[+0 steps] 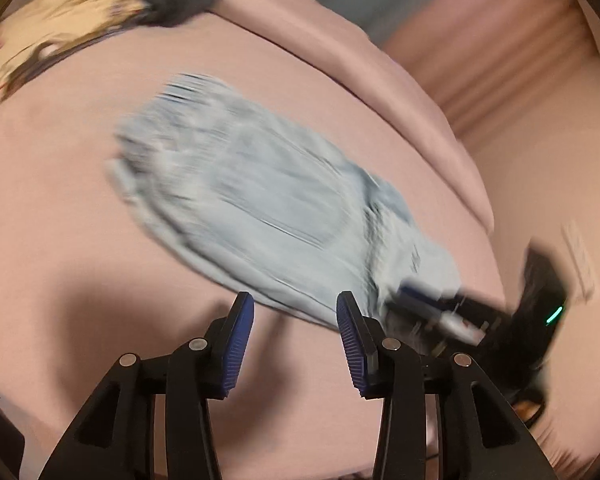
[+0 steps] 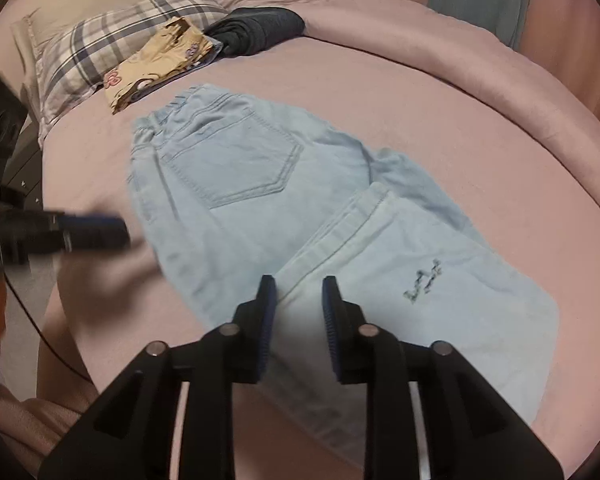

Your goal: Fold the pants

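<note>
Light blue jeans (image 2: 240,184) lie on the pink bed (image 2: 440,92), waistband toward the pillow, back pocket up. The leg end is folded back over the lower part, its hem (image 2: 340,220) lying across the middle. In the left wrist view the jeans (image 1: 252,200) are blurred. My left gripper (image 1: 296,320) is open and empty, just off the jeans' near edge; it also shows in the right wrist view (image 2: 92,230) at the left. My right gripper (image 2: 299,304) is open above the folded leg, nothing between the pads. It shows blurred in the left wrist view (image 1: 432,304).
A plaid pillow (image 2: 112,44), a folded tan patterned garment (image 2: 160,60) and a dark folded garment (image 2: 256,30) lie at the head of the bed. A rolled pink duvet (image 2: 500,92) runs along the far side. A dark speaker (image 2: 0,120) stands at the left.
</note>
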